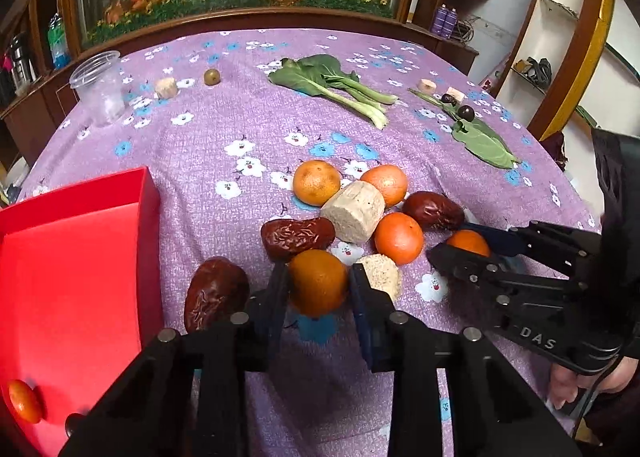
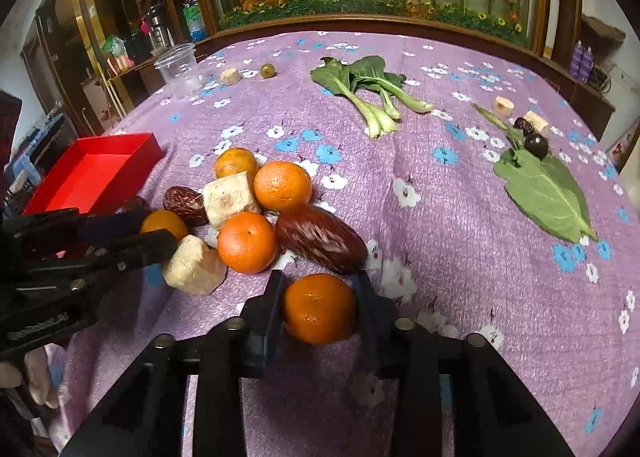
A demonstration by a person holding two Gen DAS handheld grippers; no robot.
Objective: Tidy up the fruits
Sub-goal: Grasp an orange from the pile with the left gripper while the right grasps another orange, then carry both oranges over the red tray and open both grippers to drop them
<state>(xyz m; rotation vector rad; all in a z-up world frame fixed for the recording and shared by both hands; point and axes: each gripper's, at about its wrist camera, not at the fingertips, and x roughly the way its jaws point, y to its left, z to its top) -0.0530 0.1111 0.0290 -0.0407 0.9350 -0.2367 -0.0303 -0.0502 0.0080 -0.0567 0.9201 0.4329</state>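
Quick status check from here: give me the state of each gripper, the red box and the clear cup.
left gripper: shut on an orange resting on the cloth
right gripper: shut on another orange, also on the cloth
red box: open, one small orange fruit inside
clear cup: upright; I cannot tell whether it is empty

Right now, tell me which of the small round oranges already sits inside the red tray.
Only the small round orange at the near corner of the red tray. The rest lie on the purple floral cloth or sit between gripper fingers.
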